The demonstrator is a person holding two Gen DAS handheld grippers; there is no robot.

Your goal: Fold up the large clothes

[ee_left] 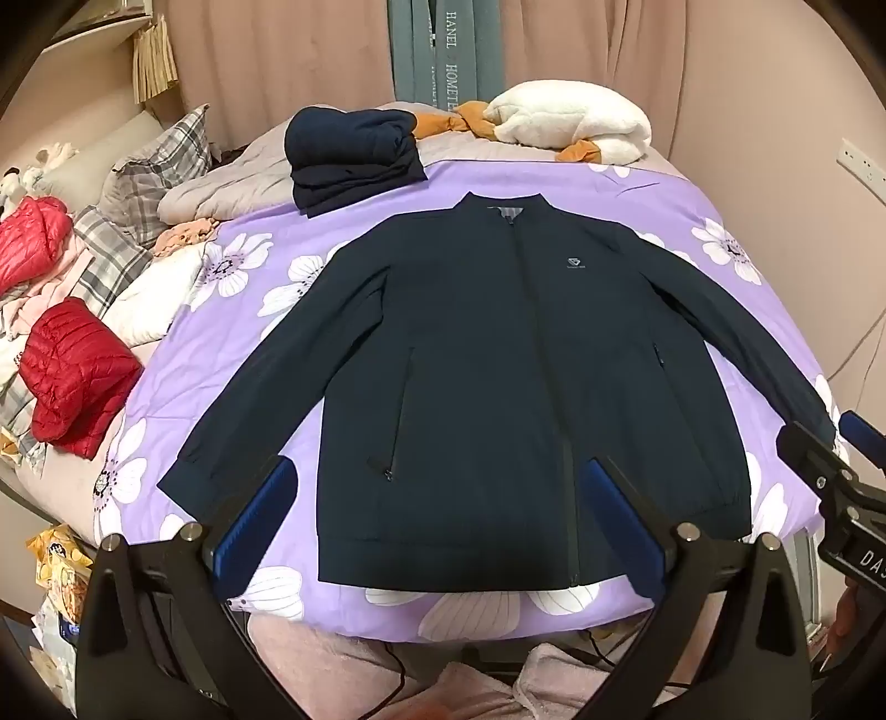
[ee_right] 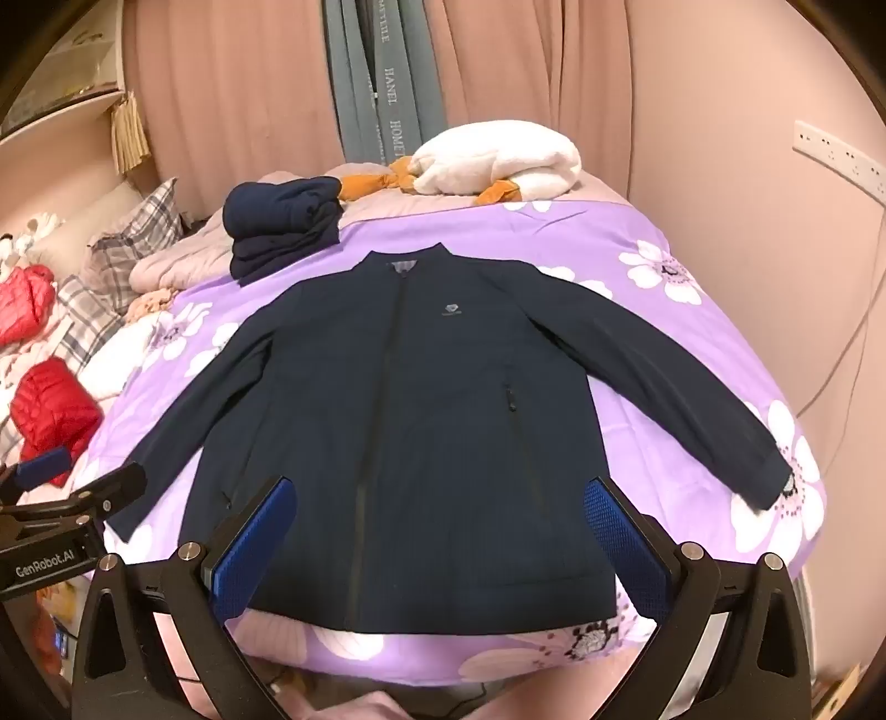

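A dark navy zip jacket (ee_left: 498, 354) (ee_right: 410, 421) lies flat, front up, on a purple floral bedspread (ee_left: 692, 194) (ee_right: 637, 343), sleeves spread out to both sides and collar at the far end. My left gripper (ee_left: 443, 476) hovers open above the jacket's hem, its blue pads (ee_left: 260, 515) wide apart with nothing between them. My right gripper (ee_right: 440, 493) also stands open over the hem, its blue pads (ee_right: 626, 543) empty. The right gripper shows at the right edge of the left wrist view, and the left gripper at the left edge of the right wrist view.
A folded navy garment pile (ee_left: 354, 155) (ee_right: 282, 227) sits beyond the collar. White fleece with orange cloth (ee_left: 570, 119) (ee_right: 498, 160) lies at the far end. Red puffer jackets (ee_left: 77, 376) (ee_right: 52, 410), plaid pillows (ee_left: 160, 171) and bedding crowd the left. Pink curtains (ee_left: 288, 50) hang behind.
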